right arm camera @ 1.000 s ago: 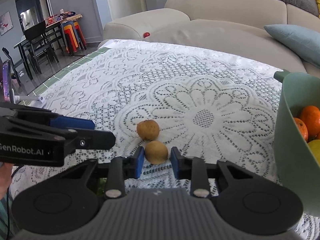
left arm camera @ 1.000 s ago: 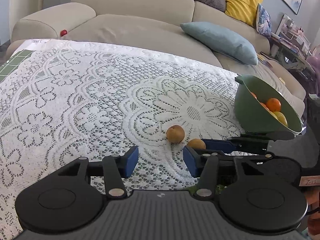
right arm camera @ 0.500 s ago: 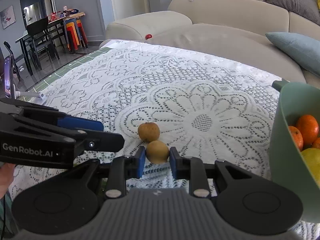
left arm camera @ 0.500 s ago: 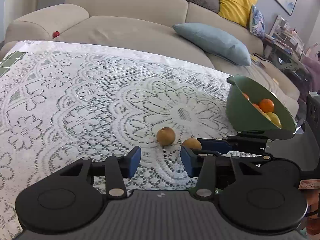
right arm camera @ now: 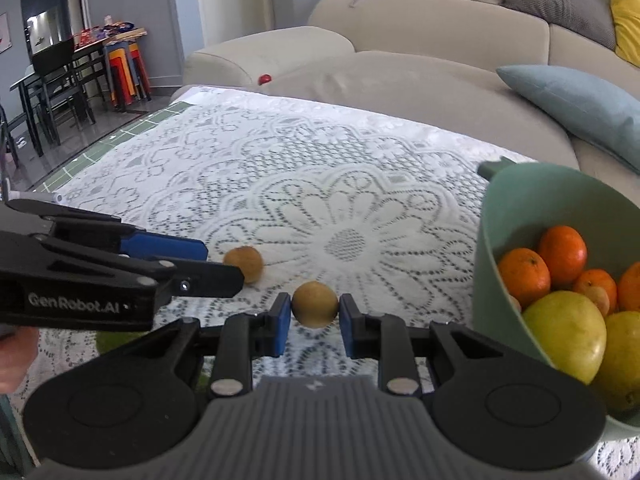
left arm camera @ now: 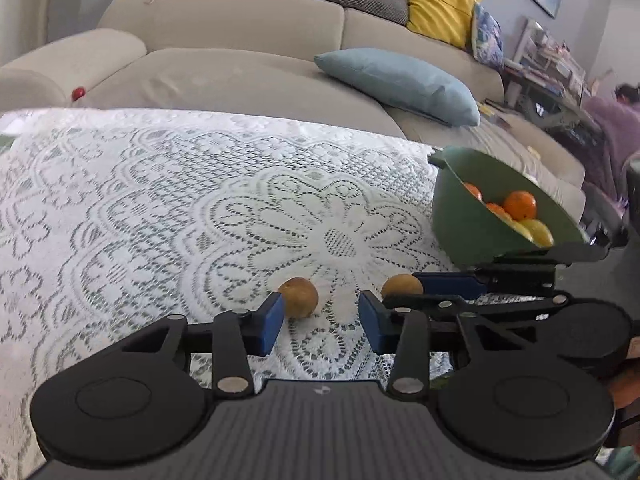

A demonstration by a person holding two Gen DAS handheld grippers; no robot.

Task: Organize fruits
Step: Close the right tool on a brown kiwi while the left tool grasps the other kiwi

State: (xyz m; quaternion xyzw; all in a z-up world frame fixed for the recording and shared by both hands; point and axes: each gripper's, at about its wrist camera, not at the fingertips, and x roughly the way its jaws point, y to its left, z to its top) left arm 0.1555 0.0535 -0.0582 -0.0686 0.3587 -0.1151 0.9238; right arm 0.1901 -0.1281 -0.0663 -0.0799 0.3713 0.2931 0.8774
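Note:
Two small brown fruits are on a white lace cloth [left arm camera: 160, 208]. My right gripper [right arm camera: 315, 320] is shut on one brown fruit [right arm camera: 315, 304], held low over the cloth; the left wrist view shows this fruit [left arm camera: 401, 286] from the side. The other brown fruit [left arm camera: 299, 297] lies loose just beyond the left pad of my left gripper [left arm camera: 320, 320]. Its jaws are closing, and nothing is between the pads. From the right wrist view, the left gripper [right arm camera: 200, 264] has its tips at that loose fruit [right arm camera: 244, 263]. A green bowl [right arm camera: 486, 248] of oranges and yellow fruit stands tilted to the right.
The green bowl [left arm camera: 448, 200] stands near the cloth's right edge. A beige sofa [left arm camera: 240, 72] with a blue cushion [left arm camera: 400, 84] and a small red ball [left arm camera: 78, 92] runs behind the table. A dark dining table with chairs [right arm camera: 60, 76] stands far left.
My left gripper has come closer to the loose fruit and its jaws have narrowed. The right gripper has carried its fruit to the right, away from the loose one.

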